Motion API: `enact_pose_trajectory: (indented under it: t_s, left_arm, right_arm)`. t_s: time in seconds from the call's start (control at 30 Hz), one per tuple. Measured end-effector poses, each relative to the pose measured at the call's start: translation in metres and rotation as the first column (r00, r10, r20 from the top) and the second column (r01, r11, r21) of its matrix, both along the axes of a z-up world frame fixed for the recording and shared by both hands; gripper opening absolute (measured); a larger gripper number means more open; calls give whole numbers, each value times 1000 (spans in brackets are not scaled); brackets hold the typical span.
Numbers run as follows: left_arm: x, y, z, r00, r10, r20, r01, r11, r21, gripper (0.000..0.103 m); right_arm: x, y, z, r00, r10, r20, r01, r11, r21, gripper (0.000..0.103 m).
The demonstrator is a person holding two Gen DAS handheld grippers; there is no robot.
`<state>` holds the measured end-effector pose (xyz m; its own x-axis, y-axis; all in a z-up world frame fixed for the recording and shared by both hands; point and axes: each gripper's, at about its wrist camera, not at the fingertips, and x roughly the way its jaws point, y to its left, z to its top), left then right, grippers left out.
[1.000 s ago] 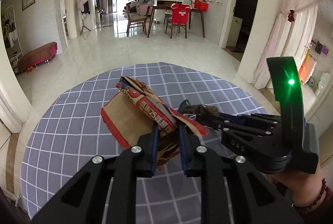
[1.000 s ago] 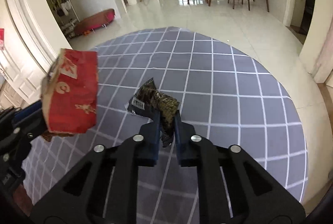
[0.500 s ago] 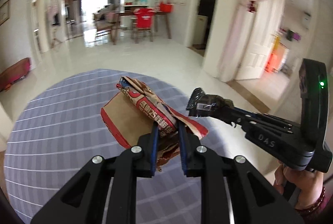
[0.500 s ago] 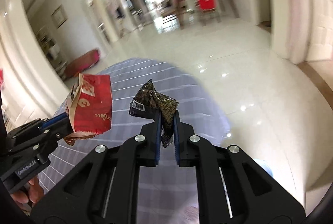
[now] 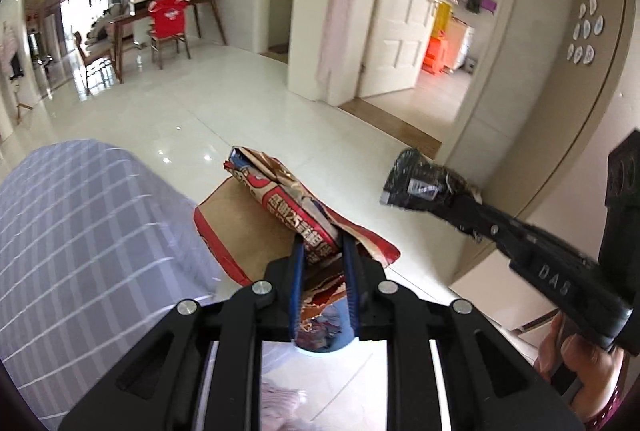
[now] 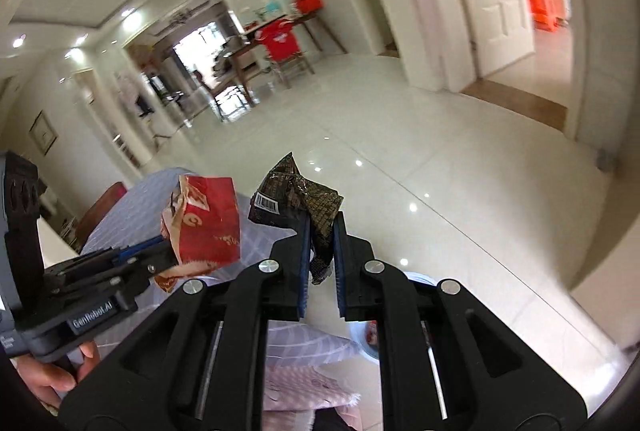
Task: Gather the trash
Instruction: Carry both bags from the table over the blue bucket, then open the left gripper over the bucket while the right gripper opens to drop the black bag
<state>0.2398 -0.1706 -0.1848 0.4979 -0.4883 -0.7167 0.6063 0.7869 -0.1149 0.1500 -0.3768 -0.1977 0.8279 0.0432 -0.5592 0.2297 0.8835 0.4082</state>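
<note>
My left gripper (image 5: 322, 251) is shut on a crumpled red and brown snack bag (image 5: 276, 215), held in the air past the table's edge; the bag also shows in the right wrist view (image 6: 208, 227). My right gripper (image 6: 320, 231) is shut on a crumpled dark wrapper (image 6: 304, 199) with a barcode, also held over the floor. In the left wrist view the right gripper (image 5: 436, 195) and the dark wrapper (image 5: 420, 183) are to the right of the bag. A blue-rimmed bin (image 5: 324, 335) with colourful waste shows below the left fingers.
The round table with its grey checked cloth (image 5: 80, 239) lies to the left. White glossy tiled floor (image 6: 420, 151) spreads ahead. A wall corner (image 5: 520, 111) and an open white door (image 5: 400, 11) stand to the right. A dining table with chairs (image 5: 160, 23) is far back.
Both grippers have swung right, off the table and out over the floor, each keeping hold of its trash. The bin has come into view below.
</note>
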Motion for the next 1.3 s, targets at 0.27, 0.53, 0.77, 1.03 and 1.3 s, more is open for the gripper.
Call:
enact_pose_trajectory:
  t_s: [0.27, 0.53, 0.77, 1.03, 1.3]
  left_arm:
    - [6, -27, -20, 997, 58, -59, -56, 998, 43, 70]
    - [0, -22, -18, 994, 106, -23, -103, 989, 104, 74]
    - [3, -13, -7, 991, 131, 2, -131, 986, 105, 77]
    - [7, 11, 0, 984, 177, 31, -180, 977, 118, 79]
    - [-3, 41, 17, 964, 253, 87, -264, 948, 177, 80]
  right_arm:
    - [-19, -37, -22, 998, -55, -22, 56, 997, 48, 11]
    - [-15, -29, -30, 999, -17, -32, 19, 998, 62, 11]
    - [-8, -18, -22, 1000, 9, -20, -8, 998, 69, 11]
    - [4, -14, -18, 1000, 0, 5, 0, 996, 90, 32]
    - [7, -11, -28, 999, -8, -31, 12, 991, 132, 71]
